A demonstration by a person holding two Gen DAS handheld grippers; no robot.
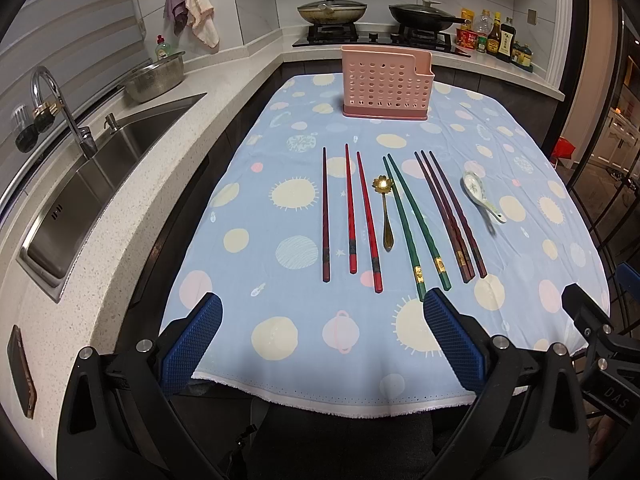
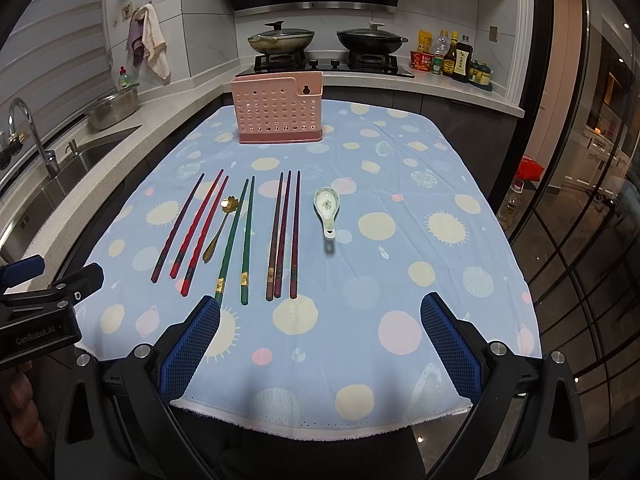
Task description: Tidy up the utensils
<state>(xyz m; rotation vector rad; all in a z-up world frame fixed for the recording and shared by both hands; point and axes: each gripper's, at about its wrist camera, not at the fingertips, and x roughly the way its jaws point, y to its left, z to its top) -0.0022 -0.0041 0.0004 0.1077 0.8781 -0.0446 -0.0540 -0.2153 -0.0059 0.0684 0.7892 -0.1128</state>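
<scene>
Utensils: eight chopsticks and two spoons are lying in a tidy row across the middle of the bench, handles pointing toward the near edge, probably laid out so each can be picked singly.
Dark chopstick (image 1: pixel 325 216): lying alone at the left end of the row.
Red chopsticks (image 1: pixel 360 214): a pair sitting just right of it, slightly apart from each other.
Gold spoon (image 1: pixel 385 210): resting between the red pair and the green pair, flower-shaped bowl pointing far.
Green chopsticks (image 1: pixel 412 222): two lying side by side, gold bands at the near ends.
Brown chopsticks (image 1: pixel 450 214): three bunched close, touching or nearly so.
Ceramic spoon (image 2: pixel 328 210): sitting at the right end, apart from the rest, bowl facing up.
Pink holder (image 2: pixel 278 108): a perforated caddy standing upright at the far side of the bench, nothing visible inside it; judging by the task, this is where the pieces are going.
Left gripper (image 1: pixel 322 332): hovering over the near edge, fingers spread wide and holding nothing.
Right gripper (image 2: pixel 320 334): hovering likewise over the near edge, fingers wide apart and empty.
Progress: sorting seems not yet begun.
Bench (image 2: pixel 460 280): covered in a blue dotted cloth.
Beyond: sink (image 1: pixel 100 168) at left, stove (image 2: pixel 332 65) with two pans at the far side.
</scene>
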